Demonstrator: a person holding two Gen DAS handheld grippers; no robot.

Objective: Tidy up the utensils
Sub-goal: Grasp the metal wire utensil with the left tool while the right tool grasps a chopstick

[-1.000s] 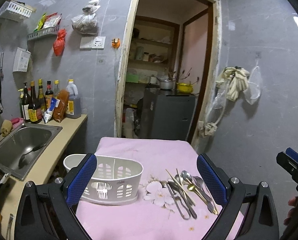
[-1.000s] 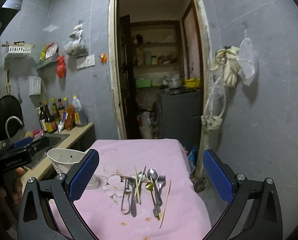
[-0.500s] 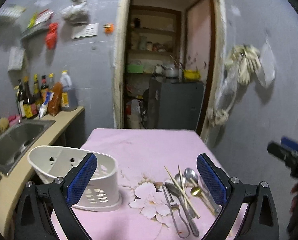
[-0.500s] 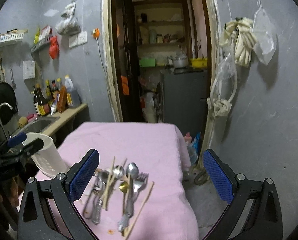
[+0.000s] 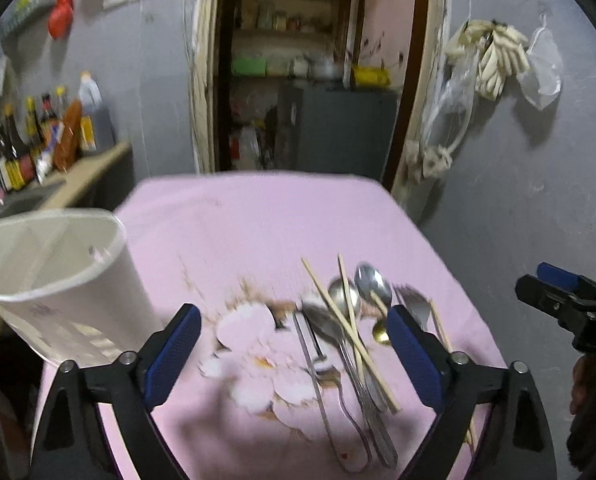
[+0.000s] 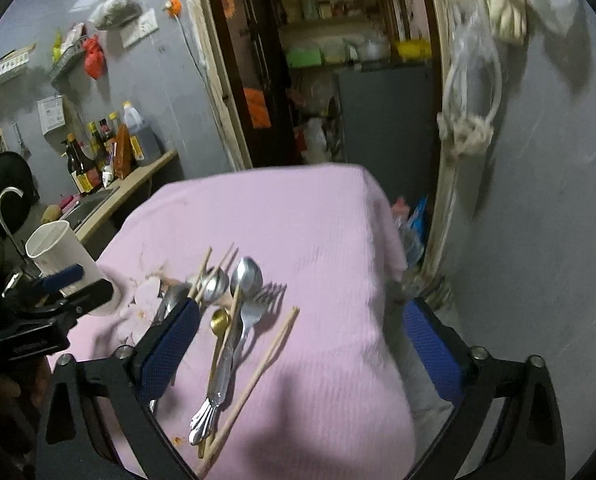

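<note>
Left gripper (image 5: 294, 350): I had brought it down over the pink tablecloth (image 5: 258, 216); its jaws had just narrowed a little, wide apart, holding nothing.
Utensil holder (image 5: 54, 280): stood at the cloth's left, without utensils that I could see.
Utensils (image 5: 349, 332): loose heap right of centre, nearer than a second ago.
Right gripper (image 6: 298, 340): likewise lowered, jaws just eased inward, empty.
Meaning: I judged sorting not yet begun.
</note>
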